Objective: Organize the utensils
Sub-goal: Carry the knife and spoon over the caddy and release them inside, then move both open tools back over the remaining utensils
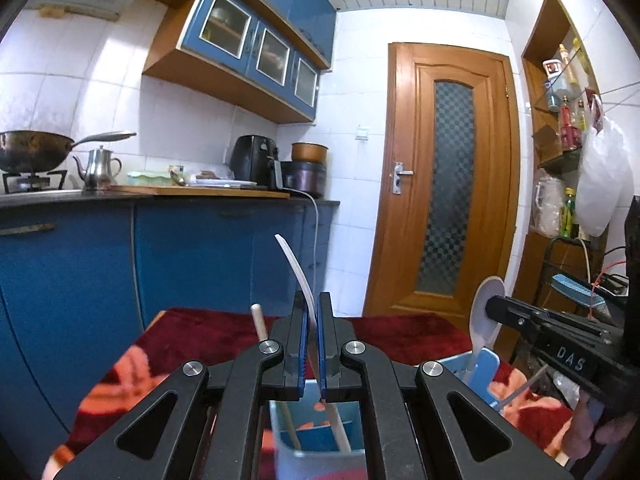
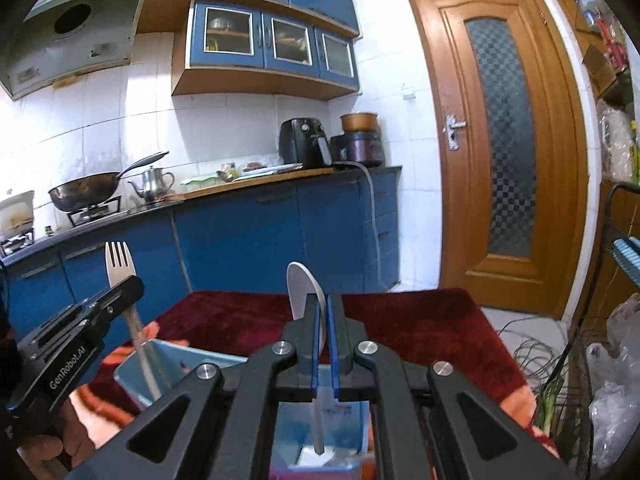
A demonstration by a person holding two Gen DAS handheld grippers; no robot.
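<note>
Left gripper (image 1: 312, 312) fingers clamped on a white fork (image 2: 120, 270), right gripper (image 2: 323, 314) fingers pinching a white spoon (image 2: 302, 286) — both handles dipping into blue bins (image 2: 176, 360) on a red patterned cloth (image 2: 400, 320), blue kitchen cabinets (image 1: 200, 240), wooden door (image 1: 444, 184) beyond.

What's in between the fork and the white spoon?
In the right wrist view, only the red cloth and the rim of the blue box lie between the fork and the white spoon.

Right tongs (image 2: 323, 312) clamp white spoon (image 2: 303, 286) over blue holder (image 2: 288, 430)
</note>
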